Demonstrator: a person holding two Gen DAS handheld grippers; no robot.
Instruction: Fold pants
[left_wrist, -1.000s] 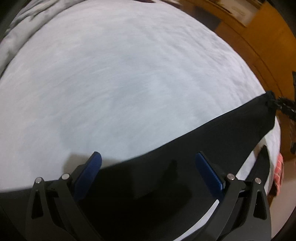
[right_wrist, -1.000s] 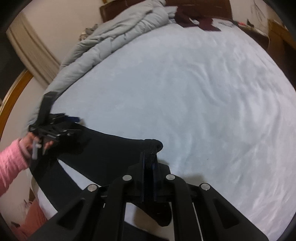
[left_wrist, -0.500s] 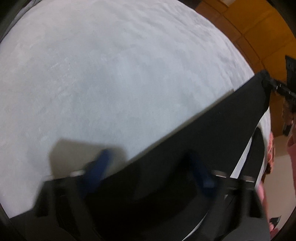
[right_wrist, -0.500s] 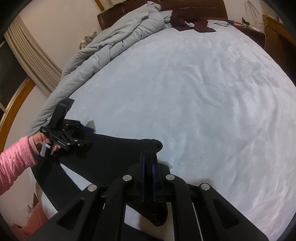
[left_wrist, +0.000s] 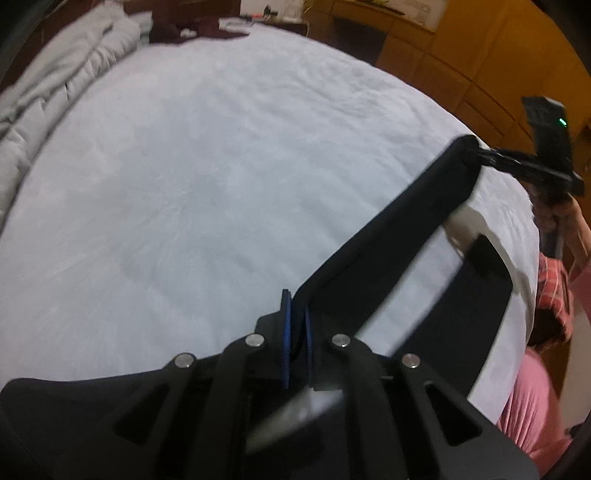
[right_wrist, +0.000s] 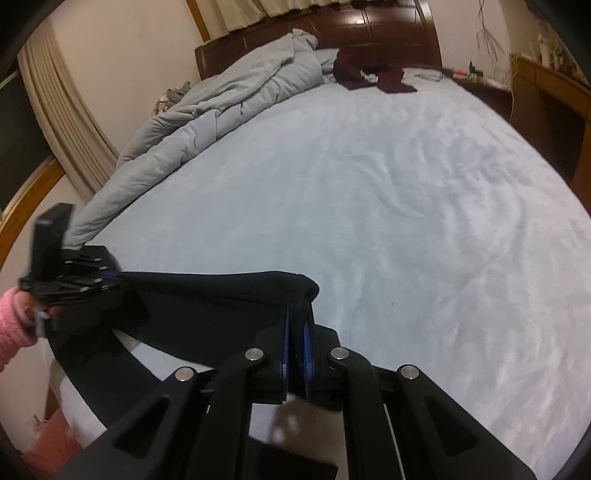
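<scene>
Left gripper and right gripper each clamp the black pants, stretched between them.

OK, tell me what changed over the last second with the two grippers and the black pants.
The left gripper, open over the black pants a second ago, has closed on an edge of the cloth. Both views have tilted up, taking in more of the room. The right gripper stayed clamped on its end of the pants, which still stretch between the two grippers over the pale bed sheet.
</scene>
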